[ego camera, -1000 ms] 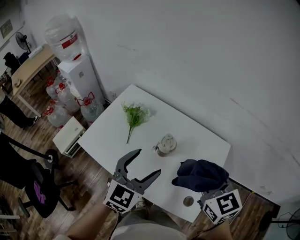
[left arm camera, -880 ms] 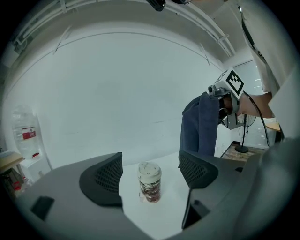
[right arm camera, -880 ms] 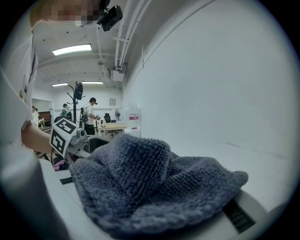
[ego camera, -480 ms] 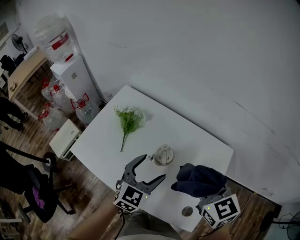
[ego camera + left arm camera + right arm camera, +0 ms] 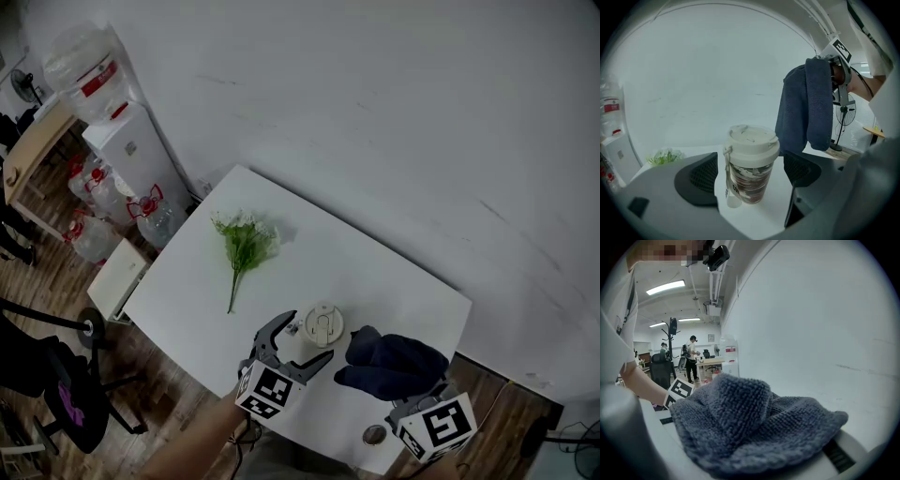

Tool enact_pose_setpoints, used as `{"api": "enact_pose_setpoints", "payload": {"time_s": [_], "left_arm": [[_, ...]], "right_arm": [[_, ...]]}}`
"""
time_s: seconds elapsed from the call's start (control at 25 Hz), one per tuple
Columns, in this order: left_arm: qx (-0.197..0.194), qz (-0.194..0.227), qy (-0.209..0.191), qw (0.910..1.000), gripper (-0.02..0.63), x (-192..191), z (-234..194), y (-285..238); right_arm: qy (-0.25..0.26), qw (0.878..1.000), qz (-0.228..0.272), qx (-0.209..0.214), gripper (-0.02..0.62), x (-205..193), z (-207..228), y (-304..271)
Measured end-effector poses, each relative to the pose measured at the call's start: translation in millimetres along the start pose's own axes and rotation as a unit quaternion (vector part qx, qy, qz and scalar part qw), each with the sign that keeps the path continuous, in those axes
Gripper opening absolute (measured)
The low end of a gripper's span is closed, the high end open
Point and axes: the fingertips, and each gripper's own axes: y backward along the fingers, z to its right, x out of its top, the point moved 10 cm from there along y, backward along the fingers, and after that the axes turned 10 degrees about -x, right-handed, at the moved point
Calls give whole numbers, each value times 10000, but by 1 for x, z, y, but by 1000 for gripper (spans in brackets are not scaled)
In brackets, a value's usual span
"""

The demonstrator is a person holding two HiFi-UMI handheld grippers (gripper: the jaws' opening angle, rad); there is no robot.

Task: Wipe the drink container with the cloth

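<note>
All views are underexposed. Both gripper views are bowed by fisheye distortion and ringed black. Ceiling strip lights are seen far left; the drink container is rendered sharp.

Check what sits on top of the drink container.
A white lid sits on the drink container; it covers the opening, so the contents are unseen.

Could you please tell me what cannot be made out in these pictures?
Right gripper: jaws buried under the cloth, right gripper view.
Drink container: label print too blurred to read, left gripper view.
Small round thing on the table: too small to identify, head view.
</note>
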Motion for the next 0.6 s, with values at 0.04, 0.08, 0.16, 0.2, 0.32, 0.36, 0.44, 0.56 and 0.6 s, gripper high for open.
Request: {"api": "enact_pose_setpoints", "payload": {"time_s": [0.04,0.08,0.16,0.2,0.32,0.36,0.44,0.56,0.6], "left_arm": [[-30,-3,-3,10000,428,-2,-2,-4],[-55,-7,-15,10000,428,-4,-3,-8],[-86,-4,-55,9999,428,-7,-7,-17],[-101,3,-74,9999,428,-9,-9,-21],[-185,19,-173,9997,428,-11,-12,-30],[-212,18,-234,9995,427,-12,-12,-33],[-239,42,-372,9990,426,-13,-13,-37],[-244,123,-478,9985,423,-13,-14,-39],[-241,142,-487,9984,422,-13,-14,-39]], "right_arm": [[-8,10000,-18,-3,41,-2,0,-3],[-13,10000,-38,-5,41,-5,0,-5],[-14,10000,-79,-6,41,-10,1,-10],[-14,10000,-96,-7,41,-12,2,-13],[-24,9999,-152,-13,41,-18,4,-19],[-31,9998,-171,-12,41,-20,5,-21],[-45,9998,-199,-2,41,-23,7,-26],[-60,9997,-219,21,41,-27,10,-33],[-75,9997,-219,33,41,-27,11,-35]]}}
